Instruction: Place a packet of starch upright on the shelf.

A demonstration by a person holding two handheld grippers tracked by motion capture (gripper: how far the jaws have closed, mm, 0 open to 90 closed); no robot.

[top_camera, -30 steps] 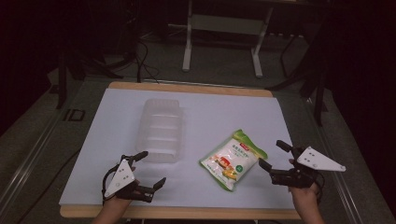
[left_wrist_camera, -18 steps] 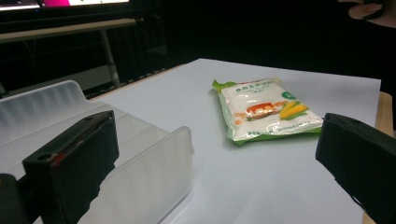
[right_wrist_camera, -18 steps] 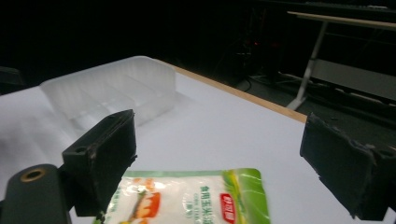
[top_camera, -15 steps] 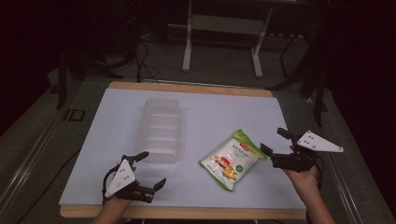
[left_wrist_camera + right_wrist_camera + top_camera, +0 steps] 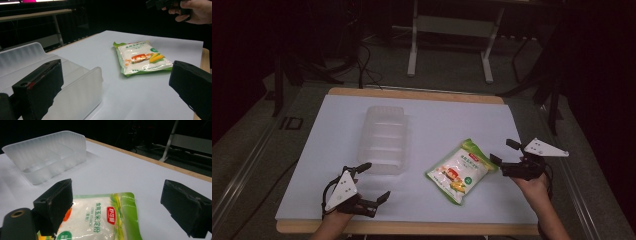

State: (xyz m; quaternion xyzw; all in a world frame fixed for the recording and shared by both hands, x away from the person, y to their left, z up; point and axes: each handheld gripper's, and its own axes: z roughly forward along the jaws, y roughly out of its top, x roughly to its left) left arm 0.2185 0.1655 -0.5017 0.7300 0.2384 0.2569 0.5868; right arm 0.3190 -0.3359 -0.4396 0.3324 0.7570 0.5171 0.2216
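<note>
"食用玉米淀粉", "CORN STARCH" on pouch [image 5: 105, 220]

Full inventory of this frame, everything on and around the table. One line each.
starch bag: 1, white with green edges, table's right half, lying flat
plastic tray: 1, clear, ribbed, left of centre on the table
table: 1, white top with wooden edge
metal stand: 1, grey, on the floor beyond the table
left claw: 1, black, open, near front-left edge, by the tray's near end
right claw: 1, black, open, at the bag's right end
right hand: 1, holding the right claw
</note>
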